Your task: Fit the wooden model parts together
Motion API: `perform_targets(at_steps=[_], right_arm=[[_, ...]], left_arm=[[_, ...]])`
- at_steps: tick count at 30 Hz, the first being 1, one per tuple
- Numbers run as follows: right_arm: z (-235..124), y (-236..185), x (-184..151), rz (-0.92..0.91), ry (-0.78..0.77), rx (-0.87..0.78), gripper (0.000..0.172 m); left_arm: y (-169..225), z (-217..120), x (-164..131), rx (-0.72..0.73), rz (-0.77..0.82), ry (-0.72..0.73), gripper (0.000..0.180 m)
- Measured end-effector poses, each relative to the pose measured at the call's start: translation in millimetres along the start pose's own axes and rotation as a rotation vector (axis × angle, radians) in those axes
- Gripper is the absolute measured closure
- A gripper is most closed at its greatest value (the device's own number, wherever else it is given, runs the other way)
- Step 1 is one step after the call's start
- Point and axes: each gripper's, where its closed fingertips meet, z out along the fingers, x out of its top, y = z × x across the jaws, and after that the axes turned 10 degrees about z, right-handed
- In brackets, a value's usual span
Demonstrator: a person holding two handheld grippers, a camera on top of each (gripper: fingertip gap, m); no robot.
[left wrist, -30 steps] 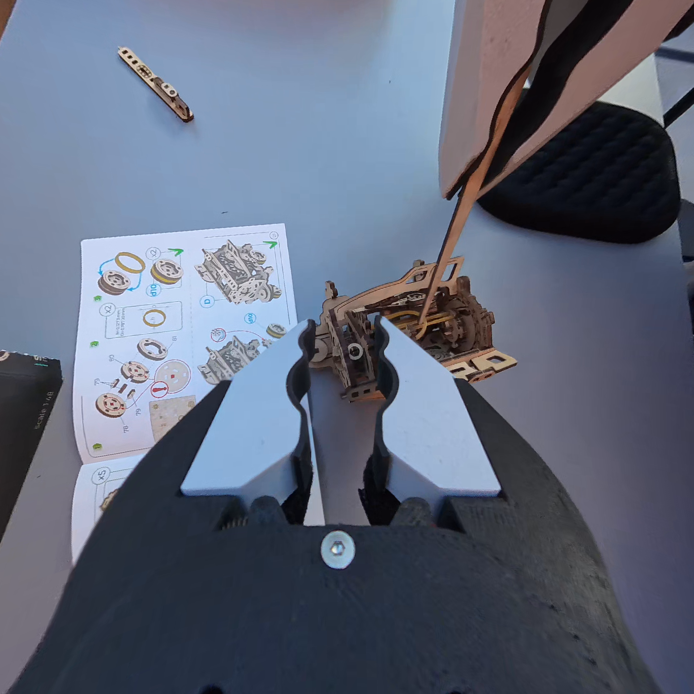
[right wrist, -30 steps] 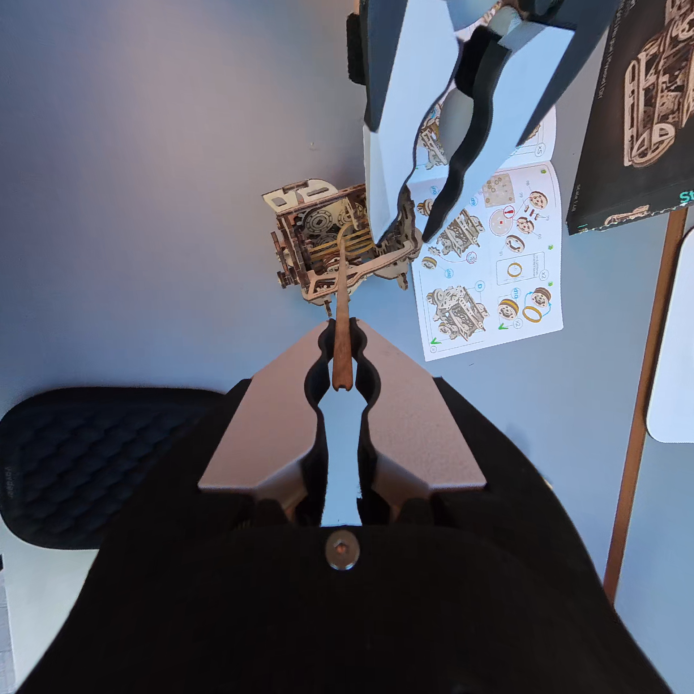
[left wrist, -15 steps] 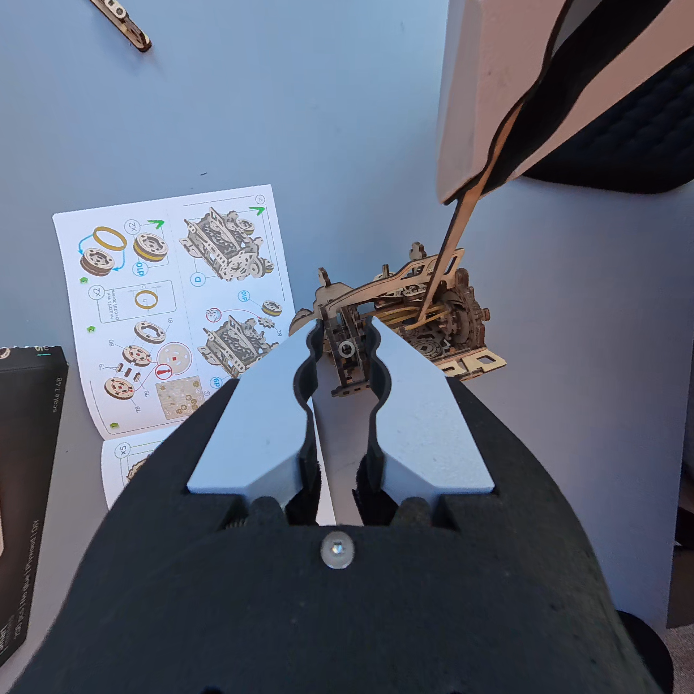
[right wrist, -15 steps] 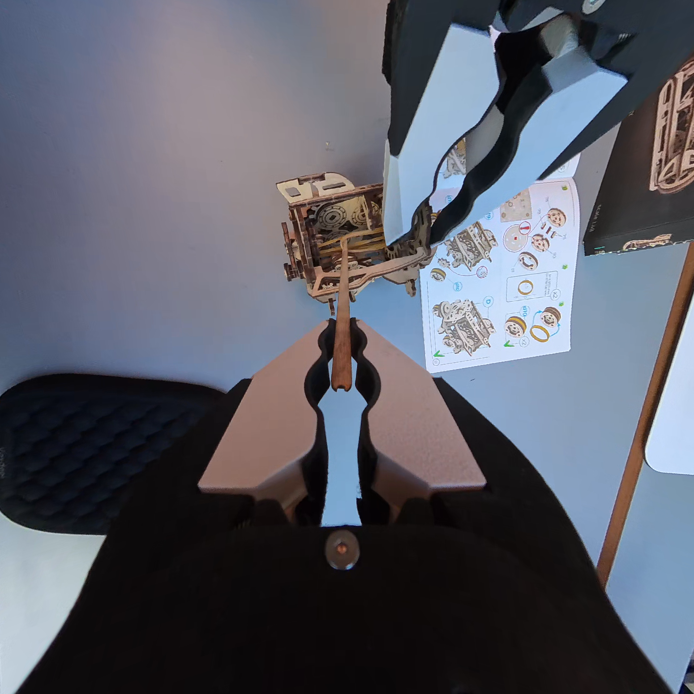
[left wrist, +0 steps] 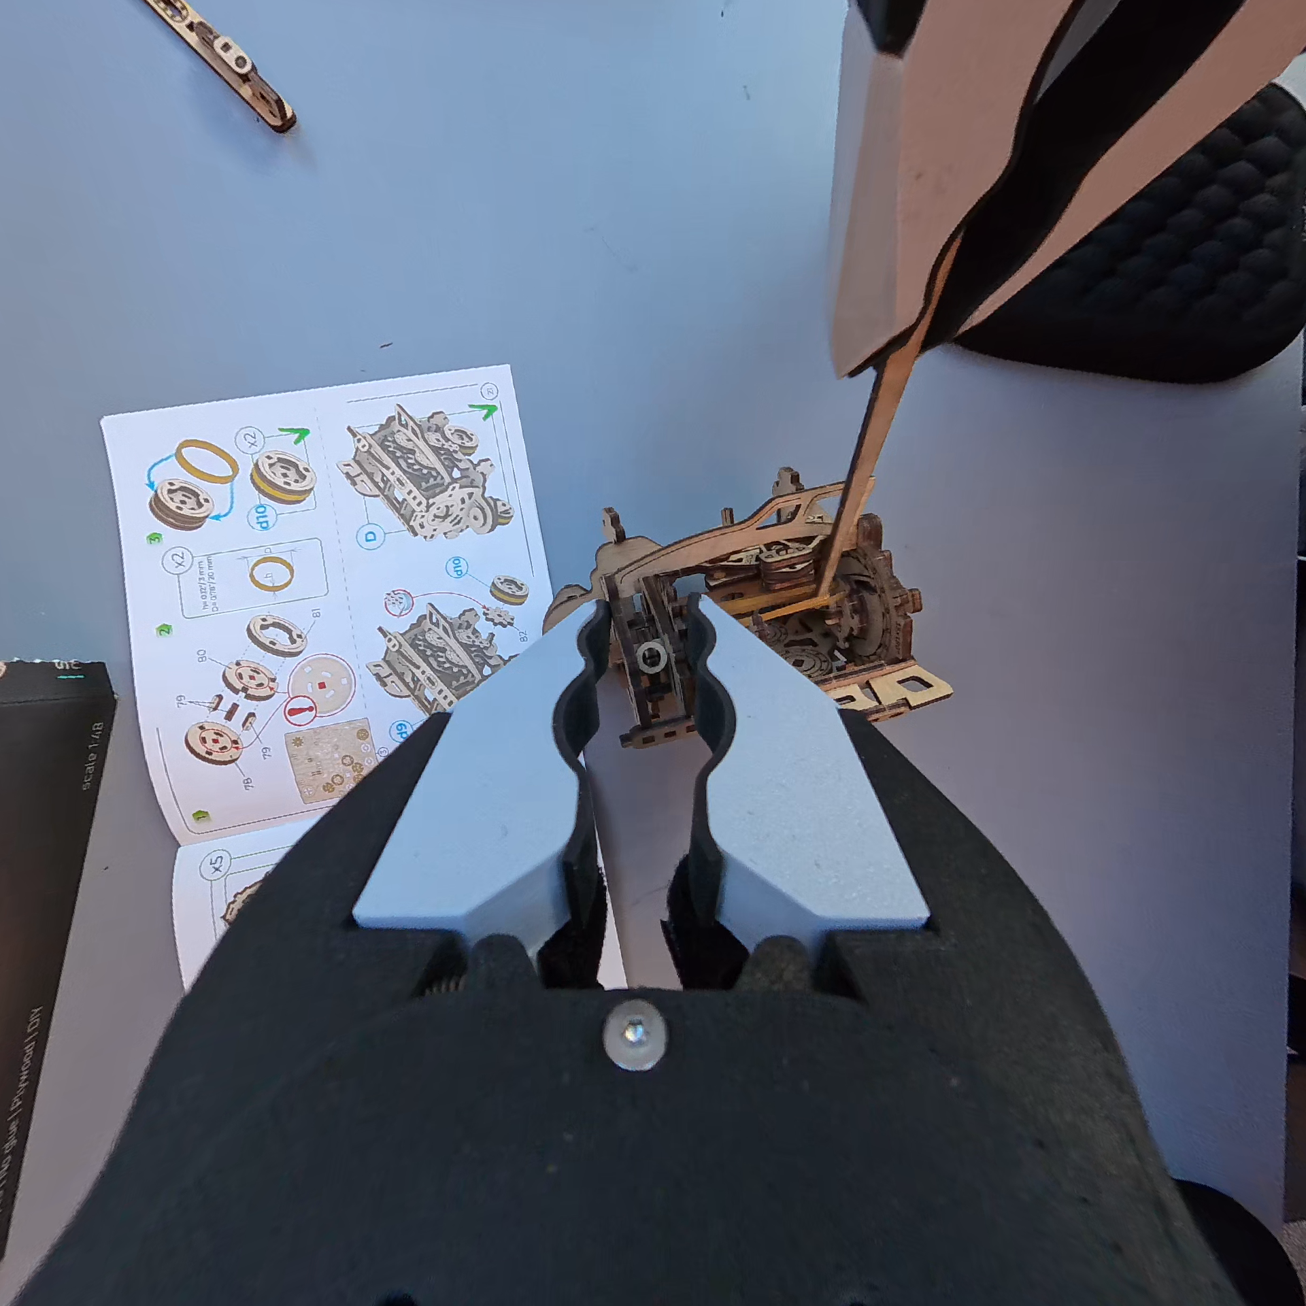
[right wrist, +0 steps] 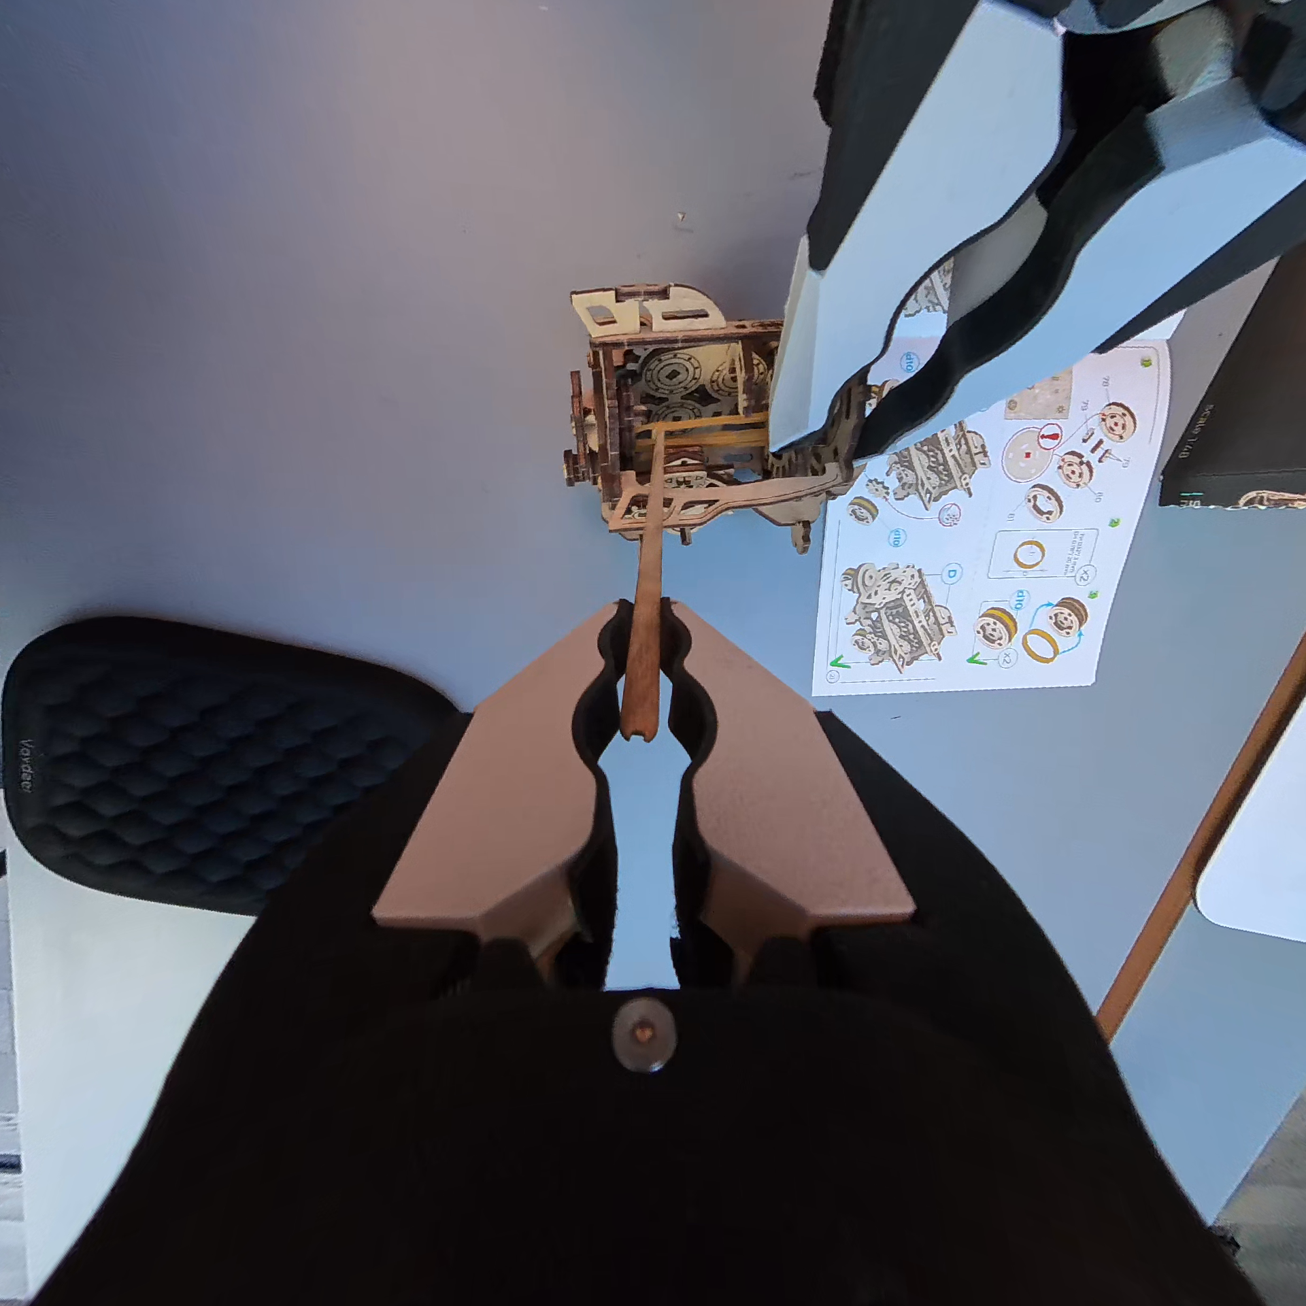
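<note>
Left gripper (left wrist: 646, 622): jaws closed on the near end frame of the wooden model (left wrist: 763, 608), a black pad pressed to each side of that narrow upright frame, steadying the assembly on the blue-grey table (left wrist: 565, 212).

Right gripper (right wrist: 643, 615): jaws clamped on a thin wooden stick (right wrist: 644, 636), which runs forward from the fingertips and slants into the open top of the model. Its tip rests at the yellow rubber band (right wrist: 707, 424) stretched across the inner gears; whether it is hooked under the band or only touching it cannot be told.

The model sits near the middle of the table, just right of the open instruction sheet (left wrist: 318, 579) in the left wrist view. Farther left lies a black box (left wrist: 42, 848); at the far left a loose wooden strip (left wrist: 226, 63) lies well apart from the model; at the far right is a black quilted pad (left wrist: 1166, 247).

State of the task, as judged: the gear housing, side frames and arched top rail appear already fitted, and the band is in place across the mechanism. The step in hand seems to be seating or adjusting that band with the stick. The loose strip is not yet mounted, so at least one part likely remains.
</note>
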Motion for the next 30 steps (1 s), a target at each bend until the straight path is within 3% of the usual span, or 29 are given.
perform_targets(at_steps=[10, 17, 27, 30], right_arm=[[5, 5, -5, 0.021, 0.009, 0.000, 0.166], [7, 6, -5, 0.022, 0.012, 0.001, 0.166], [6, 7, -4, 0.006, 0.009, -0.007, 0.166], [5, 8, -5, 0.008, 0.010, -0.021, 0.166]], left_arm=[[1, 0, 2, -0.044, -0.060, 0.083, 0.160], [-12, -27, 19, -0.054, -0.178, 0.281, 0.145], [0, -4, -3, -0.071, -0.149, 0.149, 0.140], [1, -4, 0, -0.078, -0.143, 0.171, 0.142]])
